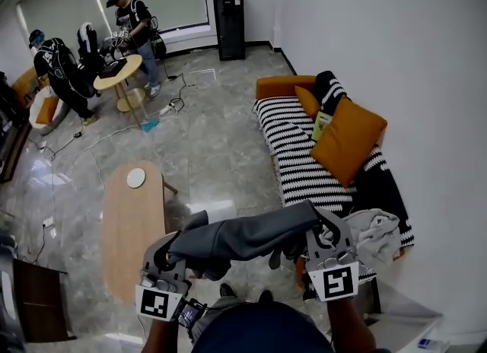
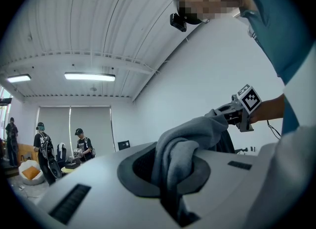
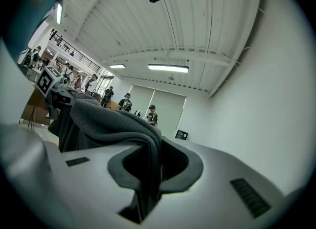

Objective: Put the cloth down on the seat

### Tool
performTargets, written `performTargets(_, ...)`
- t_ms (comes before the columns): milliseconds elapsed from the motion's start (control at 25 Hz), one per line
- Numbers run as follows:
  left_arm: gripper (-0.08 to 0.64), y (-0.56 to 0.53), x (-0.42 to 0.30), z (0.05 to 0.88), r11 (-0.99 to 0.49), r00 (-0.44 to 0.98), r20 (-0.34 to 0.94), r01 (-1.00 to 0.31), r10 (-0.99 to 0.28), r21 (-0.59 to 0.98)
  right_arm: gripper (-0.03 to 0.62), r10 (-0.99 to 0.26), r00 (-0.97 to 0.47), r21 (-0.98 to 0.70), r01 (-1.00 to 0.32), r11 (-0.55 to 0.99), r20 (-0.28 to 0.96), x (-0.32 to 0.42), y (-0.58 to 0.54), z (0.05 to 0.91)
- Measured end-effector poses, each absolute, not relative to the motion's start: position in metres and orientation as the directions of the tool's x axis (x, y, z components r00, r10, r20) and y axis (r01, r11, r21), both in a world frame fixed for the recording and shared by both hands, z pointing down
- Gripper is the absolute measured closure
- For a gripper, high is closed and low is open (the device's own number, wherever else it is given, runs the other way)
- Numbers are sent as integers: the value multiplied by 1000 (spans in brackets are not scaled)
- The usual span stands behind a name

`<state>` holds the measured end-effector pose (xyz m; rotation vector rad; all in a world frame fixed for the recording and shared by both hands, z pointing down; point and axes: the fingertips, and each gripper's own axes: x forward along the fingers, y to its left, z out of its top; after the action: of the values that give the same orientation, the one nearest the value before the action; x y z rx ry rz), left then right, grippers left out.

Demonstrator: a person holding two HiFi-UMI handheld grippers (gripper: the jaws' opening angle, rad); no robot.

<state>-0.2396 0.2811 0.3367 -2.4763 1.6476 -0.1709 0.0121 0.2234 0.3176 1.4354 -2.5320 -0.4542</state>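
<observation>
A dark grey cloth (image 1: 243, 237) hangs stretched between my two grippers, in front of the near end of the sofa. My left gripper (image 1: 172, 251) is shut on the cloth's left end, and in the left gripper view the fabric (image 2: 183, 144) bunches up out of the closed jaws (image 2: 173, 176). My right gripper (image 1: 323, 231) is shut on the right end, where the cloth (image 3: 116, 124) drapes over its jaws (image 3: 147, 173). The seat (image 1: 298, 167) is a sofa with a black-and-white striped cover, to the right of the cloth and beyond it.
Orange cushions (image 1: 347, 140) lean on the sofa back. A pale crumpled cloth (image 1: 378, 231) lies on the sofa's near end. An oval wooden table (image 1: 131, 230) stands at the left. People work at a round table (image 1: 118, 74) at the far left, with cables on the floor.
</observation>
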Motion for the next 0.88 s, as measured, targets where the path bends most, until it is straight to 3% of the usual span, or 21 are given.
performTargets(560, 543, 225, -296, 334, -457, 468, -7, -866, -884, -203, 548, -901, -434, 378, -832, 406, 12, -39, 184, 313)
performTargets(880, 543, 201, -307, 347, -432, 438, 11, -882, -899, -191, 548, -879, -474, 385, -802, 457, 57, -53, 155, 329)
